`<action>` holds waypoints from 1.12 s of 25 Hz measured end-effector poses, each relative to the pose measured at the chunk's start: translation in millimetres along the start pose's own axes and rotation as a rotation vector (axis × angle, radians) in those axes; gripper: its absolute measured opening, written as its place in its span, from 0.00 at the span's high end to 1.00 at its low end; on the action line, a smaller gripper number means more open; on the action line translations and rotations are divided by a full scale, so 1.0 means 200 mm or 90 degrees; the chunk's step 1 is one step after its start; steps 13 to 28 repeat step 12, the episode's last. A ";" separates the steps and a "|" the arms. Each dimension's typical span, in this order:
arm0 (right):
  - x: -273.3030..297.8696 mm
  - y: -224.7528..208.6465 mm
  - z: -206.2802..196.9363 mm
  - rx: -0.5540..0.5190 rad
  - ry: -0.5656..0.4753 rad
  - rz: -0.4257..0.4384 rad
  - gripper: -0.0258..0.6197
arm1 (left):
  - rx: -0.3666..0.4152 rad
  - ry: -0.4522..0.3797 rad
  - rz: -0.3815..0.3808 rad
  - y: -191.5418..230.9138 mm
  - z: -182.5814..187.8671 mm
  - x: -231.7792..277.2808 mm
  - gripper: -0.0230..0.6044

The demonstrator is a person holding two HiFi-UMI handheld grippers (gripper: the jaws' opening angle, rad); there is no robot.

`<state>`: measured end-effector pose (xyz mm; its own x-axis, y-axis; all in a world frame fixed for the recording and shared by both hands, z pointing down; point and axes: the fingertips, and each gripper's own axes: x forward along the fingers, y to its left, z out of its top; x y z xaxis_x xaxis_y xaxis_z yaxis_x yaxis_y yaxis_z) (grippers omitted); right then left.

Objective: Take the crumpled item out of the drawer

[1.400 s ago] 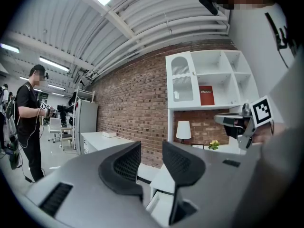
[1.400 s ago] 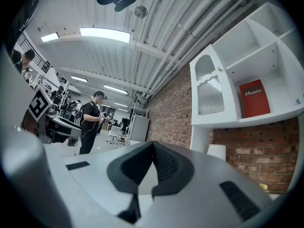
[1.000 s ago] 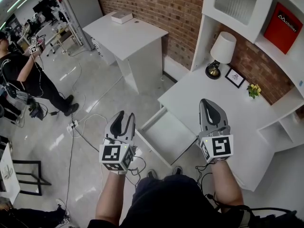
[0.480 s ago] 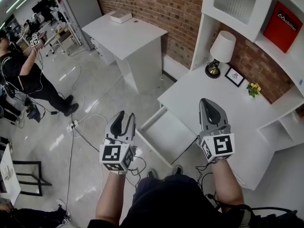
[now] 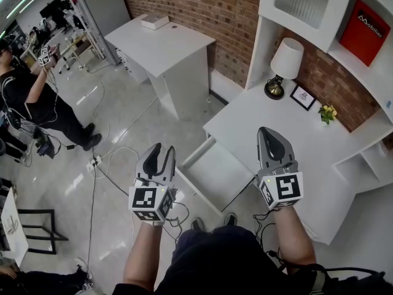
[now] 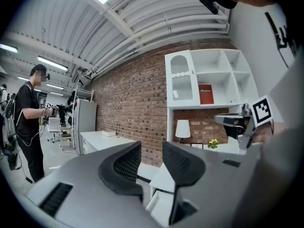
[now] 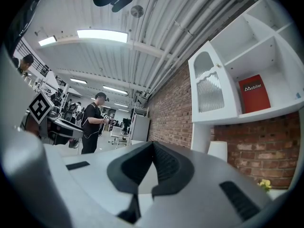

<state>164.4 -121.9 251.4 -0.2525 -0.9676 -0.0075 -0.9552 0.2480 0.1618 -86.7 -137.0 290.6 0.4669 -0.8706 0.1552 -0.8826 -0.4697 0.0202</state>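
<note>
Crumpled item: no view shows it, so how it will handle is a judgement from its name alone. It is probably paper or cloth, light, soft and springy, not fragile, and likely to flatten or slip away under a shallow pinch. The best hold would be across its bulk or on a raised fold, with the jaws closing well in so the wad is caught and not merely nudged along the drawer floor. The left gripper (image 5: 163,148) has its jaws partly apart with nothing between them, which suits a soft wad. The right gripper (image 5: 267,133) has its jaws pressed together and empty, so it would have to open before it could take anything. Both are held out roughly level in front of the person and touch nothing. The open drawer (image 5: 215,176) lies between them, at about 2 o'clock from the left gripper and 8 o'clock from the right. Its visible floor is bare and white. Any item would have to sit in the strip hidden behind the near wall or back under the edge of the surface (image 5: 270,118), which spreads to 1 o'clock of the drawer with a lamp (image 5: 287,63) at its far side.
</note>
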 end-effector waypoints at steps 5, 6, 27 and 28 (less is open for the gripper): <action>0.00 -0.03 -0.01 0.001 0.001 -0.002 0.96 | -0.002 0.001 0.000 -0.01 0.00 0.02 0.74; 0.00 -0.03 -0.01 0.002 0.002 -0.002 0.96 | -0.002 0.003 0.000 -0.02 0.00 0.02 0.74; 0.00 -0.07 -0.03 0.006 0.004 -0.003 0.96 | -0.001 0.009 0.000 -0.05 -0.01 0.04 0.74; 0.00 -0.07 -0.03 0.006 0.004 -0.003 0.96 | -0.001 0.009 0.000 -0.05 -0.01 0.04 0.74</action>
